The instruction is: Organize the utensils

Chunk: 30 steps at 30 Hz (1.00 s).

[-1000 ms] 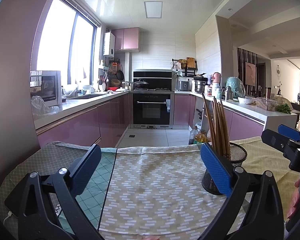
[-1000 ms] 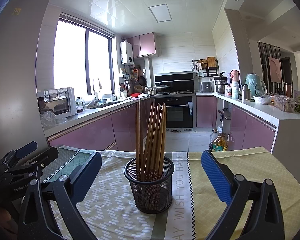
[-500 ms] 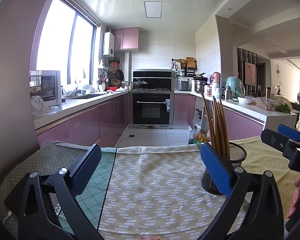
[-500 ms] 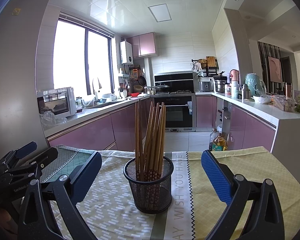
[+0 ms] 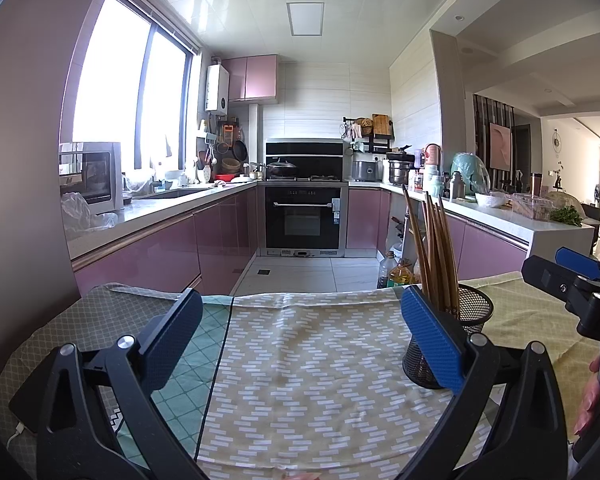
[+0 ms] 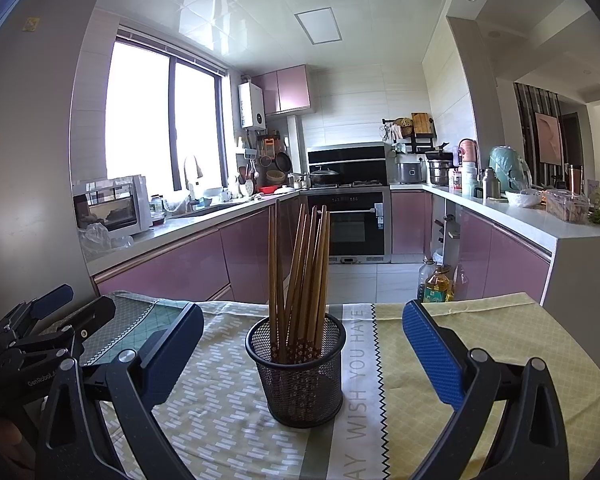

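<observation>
A black mesh cup (image 6: 298, 372) is seen standing upright on the patterned cloth (image 6: 220, 400) that covers the tabletop, and a bundle of brown chopsticks (image 6: 300, 276) is held in it, fanned a little and leaning toward the right rim, with one stick standing apart at the left. The right tool (image 6: 300, 350) is held wide, nothing between its blue pads, and the cup is framed almost midway between them, slightly beyond the tips. The left tool (image 5: 298, 338) is likewise held wide and empty over bare cloth; from its view the cup (image 5: 470, 320) is partly hidden behind its right pad. No loose utensil is shown on the cloth, so the step in hand is judged to be either a tidying of the sticks or a lifting of the cup, most likely by the right tool. If the cup is to be taken, the wall should be gripped low and squarely, since thin mesh is expected to flex and a high, off-centre squeeze could tip it. If the sticks are to be gathered, they should be closed on above the rim, gently, with the cup steadied by the left tool so that it is not dragged along the cloth.
</observation>
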Available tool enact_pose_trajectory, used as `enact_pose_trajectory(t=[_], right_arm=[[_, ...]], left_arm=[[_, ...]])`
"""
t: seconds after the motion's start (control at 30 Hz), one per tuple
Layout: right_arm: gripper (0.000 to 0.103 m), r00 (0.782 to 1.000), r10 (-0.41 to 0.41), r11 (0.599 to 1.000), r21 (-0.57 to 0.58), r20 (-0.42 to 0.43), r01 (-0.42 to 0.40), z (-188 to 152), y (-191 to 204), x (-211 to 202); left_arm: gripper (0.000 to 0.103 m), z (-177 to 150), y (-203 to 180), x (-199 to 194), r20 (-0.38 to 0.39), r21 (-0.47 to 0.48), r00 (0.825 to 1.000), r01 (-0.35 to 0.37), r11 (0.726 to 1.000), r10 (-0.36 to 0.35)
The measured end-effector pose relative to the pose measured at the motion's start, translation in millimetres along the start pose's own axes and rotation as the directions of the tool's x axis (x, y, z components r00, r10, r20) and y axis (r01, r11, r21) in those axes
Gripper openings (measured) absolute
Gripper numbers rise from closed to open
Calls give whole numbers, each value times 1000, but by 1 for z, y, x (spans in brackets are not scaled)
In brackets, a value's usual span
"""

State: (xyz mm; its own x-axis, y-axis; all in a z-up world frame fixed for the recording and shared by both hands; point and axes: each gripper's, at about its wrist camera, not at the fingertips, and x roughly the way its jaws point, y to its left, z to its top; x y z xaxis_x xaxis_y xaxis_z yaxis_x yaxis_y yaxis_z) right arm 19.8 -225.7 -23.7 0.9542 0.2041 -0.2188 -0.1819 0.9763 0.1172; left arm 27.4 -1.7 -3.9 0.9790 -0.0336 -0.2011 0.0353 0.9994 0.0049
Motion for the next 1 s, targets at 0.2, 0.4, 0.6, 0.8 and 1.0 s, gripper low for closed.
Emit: enact_pose_trajectory(t=[0.2,0.4,0.6,0.8,1.0], right_arm=[[96,1000,0,1000,1,3,0,1,-1,-1],[96,1000,-1,1000,2,4,1,1,0,0],[96,1000,-1,1000,3,4,1,1,0,0],[96,1000,-3,1000,3,7,3,1,-1,0],[96,1000,-4,1000,5,3,4,1,-1,0]], left_arm=[[98,-1,-1,0,0,2,1000,1,1000,-1],[98,-2,-1,-1,-1,1,1000,2,1000,-2],[98,-2,-1,0,-1,1,1000,3,1000,-3],[98,-1,-1,0,-2,1,1000,3,1000,-3],[98,-3,-2,1,-5,2,1000,4,1000,-4]])
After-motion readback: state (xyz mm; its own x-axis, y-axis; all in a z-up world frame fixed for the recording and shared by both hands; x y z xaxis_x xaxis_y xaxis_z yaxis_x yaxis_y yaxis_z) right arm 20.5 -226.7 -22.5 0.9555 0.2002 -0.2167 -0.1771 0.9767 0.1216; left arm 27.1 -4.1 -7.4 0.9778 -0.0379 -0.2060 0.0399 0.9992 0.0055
